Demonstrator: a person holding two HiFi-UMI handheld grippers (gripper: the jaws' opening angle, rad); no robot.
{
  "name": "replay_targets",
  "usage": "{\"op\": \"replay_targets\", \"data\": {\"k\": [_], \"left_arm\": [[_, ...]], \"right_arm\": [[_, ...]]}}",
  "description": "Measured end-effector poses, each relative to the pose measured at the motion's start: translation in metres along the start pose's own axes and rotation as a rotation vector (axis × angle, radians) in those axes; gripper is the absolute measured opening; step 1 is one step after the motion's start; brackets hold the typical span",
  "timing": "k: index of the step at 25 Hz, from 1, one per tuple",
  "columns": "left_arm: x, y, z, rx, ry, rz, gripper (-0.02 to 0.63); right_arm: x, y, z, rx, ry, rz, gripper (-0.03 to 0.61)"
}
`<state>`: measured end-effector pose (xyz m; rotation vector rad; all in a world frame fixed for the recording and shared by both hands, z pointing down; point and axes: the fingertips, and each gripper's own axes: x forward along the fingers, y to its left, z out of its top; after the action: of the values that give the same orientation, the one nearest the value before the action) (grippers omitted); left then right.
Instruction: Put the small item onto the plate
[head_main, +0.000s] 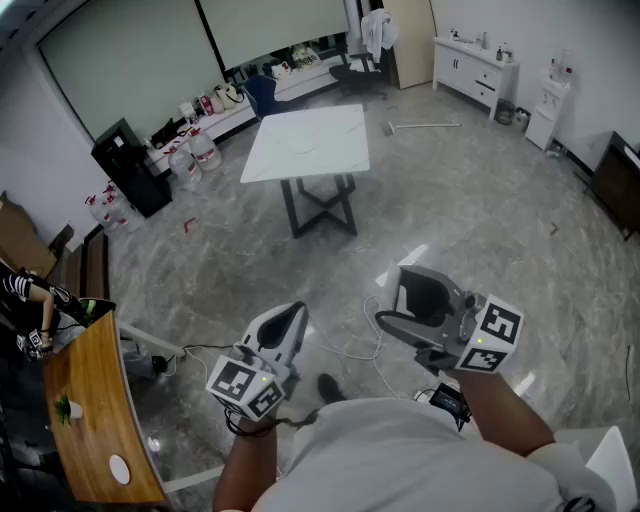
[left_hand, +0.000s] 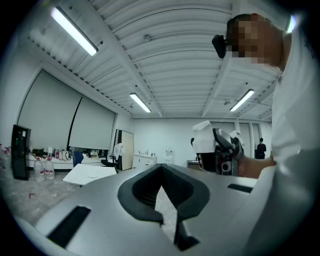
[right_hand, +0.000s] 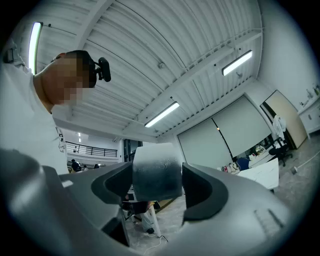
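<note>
In the head view I hold both grippers at waist height over a grey marble floor. My right gripper (head_main: 402, 300) (right_hand: 156, 176) is shut on a small pale grey, roll-shaped item (right_hand: 156, 170) that fills the gap between its dark pads. The same item (left_hand: 204, 141) shows white in the left gripper view. My left gripper (head_main: 294, 316) (left_hand: 161, 167) is shut with its tips touching and nothing between them. A white table (head_main: 310, 140) (left_hand: 90, 174) stands far ahead, with a faint round plate-like shape (left_hand: 93, 174) on it.
A wooden desk (head_main: 90, 420) runs along the left, with a seated person (head_main: 25, 300) beyond it. Cables (head_main: 350, 350) trail on the floor by my feet. A black cabinet (head_main: 130, 165), water jugs (head_main: 195, 155), an office chair (head_main: 360, 65) and a white sideboard (head_main: 475, 65) line the far walls.
</note>
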<state>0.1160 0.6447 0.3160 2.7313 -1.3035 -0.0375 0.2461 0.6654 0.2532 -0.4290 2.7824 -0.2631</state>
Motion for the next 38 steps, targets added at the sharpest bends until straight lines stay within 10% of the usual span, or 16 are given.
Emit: {"op": "replay_targets", "data": {"k": [23,38], "left_arm": [[-0.007,0.041,-0.002,-0.029,-0.017,-0.011,0.006],[0.023,0.208,0.009,-0.045,-0.023,-0.026,0.006]], "right_arm": [[0.033,-0.011,-0.016,0.006,0.006,-0.041,0.296],[0.155,-0.112,-0.055,-0.002,0.054,-0.109,0.296]]}}
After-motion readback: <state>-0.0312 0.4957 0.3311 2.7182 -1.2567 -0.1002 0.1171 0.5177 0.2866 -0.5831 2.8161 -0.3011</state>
